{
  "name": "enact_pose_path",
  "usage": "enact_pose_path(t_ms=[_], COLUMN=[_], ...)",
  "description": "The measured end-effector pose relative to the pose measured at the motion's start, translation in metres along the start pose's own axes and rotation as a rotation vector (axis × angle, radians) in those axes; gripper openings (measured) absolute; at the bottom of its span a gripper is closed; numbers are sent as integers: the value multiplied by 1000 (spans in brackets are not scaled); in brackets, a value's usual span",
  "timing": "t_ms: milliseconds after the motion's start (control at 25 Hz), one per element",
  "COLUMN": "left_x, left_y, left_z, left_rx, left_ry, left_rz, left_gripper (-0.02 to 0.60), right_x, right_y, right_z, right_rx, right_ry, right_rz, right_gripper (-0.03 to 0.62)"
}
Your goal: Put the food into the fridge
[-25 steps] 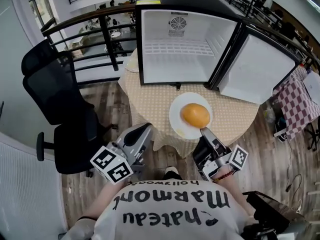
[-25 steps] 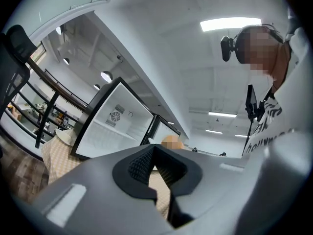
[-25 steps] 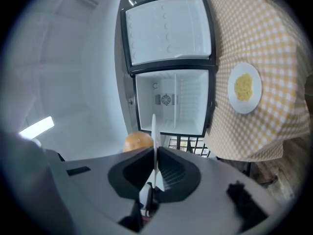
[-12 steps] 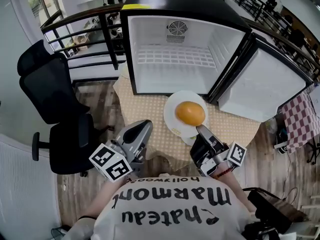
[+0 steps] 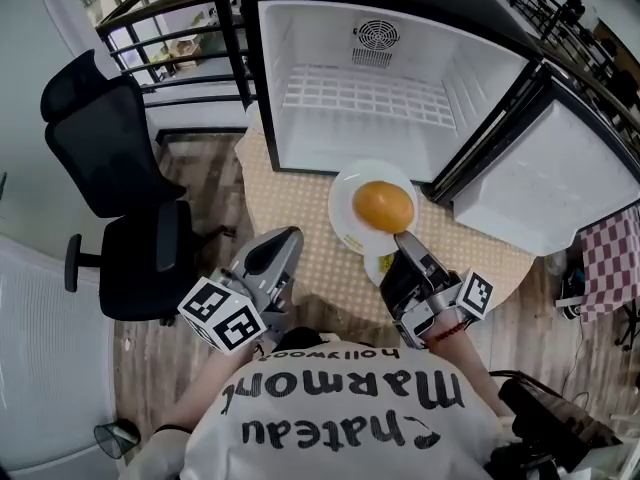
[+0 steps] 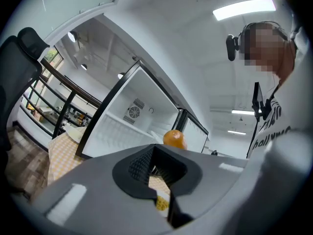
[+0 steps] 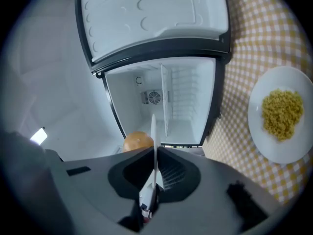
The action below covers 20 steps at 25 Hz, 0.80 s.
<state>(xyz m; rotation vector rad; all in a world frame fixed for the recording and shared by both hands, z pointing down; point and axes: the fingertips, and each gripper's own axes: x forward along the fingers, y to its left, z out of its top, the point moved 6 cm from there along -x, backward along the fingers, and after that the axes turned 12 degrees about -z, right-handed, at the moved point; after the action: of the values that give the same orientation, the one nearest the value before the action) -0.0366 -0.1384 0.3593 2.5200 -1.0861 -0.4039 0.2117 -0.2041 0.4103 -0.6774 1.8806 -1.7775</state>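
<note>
Checked cloth covers the worktop [image 5: 290,218], and a small fridge [image 5: 380,118] stands on it beyond both sets of fingers, its door [image 5: 560,183] wide open. The right gripper [image 5: 402,240] has its fingers clenched on the near rim of a white plate [image 5: 345,208], held above the cloth. A round orange food [image 5: 383,206], perhaps a bun, sits on that plate just ahead of the fingers, in front of the fridge's open mouth and not inside it. A second plate [image 7: 261,131] of yellow crumbly food [image 7: 282,114] lies on the cloth beside and below those fingers. The left gripper [image 5: 283,240] hovers over the worktop's near edge, fingers closed together on nothing, apart from the held plate. A black office chair [image 5: 110,168] stands on the floor farther left.
</note>
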Motion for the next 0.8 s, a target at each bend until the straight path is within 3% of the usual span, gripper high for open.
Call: enact_pose_path(t_ms=[280,560,800], left_x=[0,10,25], left_y=[20,63,102], left_z=[-6,-11,5], left_rx=[-30,-86,-78], left_ry=[42,129,174], left_rz=[18,-51,-122], left_gripper=[5,5,5], right_x=[23,51,76], right_y=[-21,-30,-36], right_z=[-1,-7,-7], right_rx=[35,49,69], right_ry=[-7,-63,-133], right_rz=[-60,-108,-131], right_gripper=[29,29,29])
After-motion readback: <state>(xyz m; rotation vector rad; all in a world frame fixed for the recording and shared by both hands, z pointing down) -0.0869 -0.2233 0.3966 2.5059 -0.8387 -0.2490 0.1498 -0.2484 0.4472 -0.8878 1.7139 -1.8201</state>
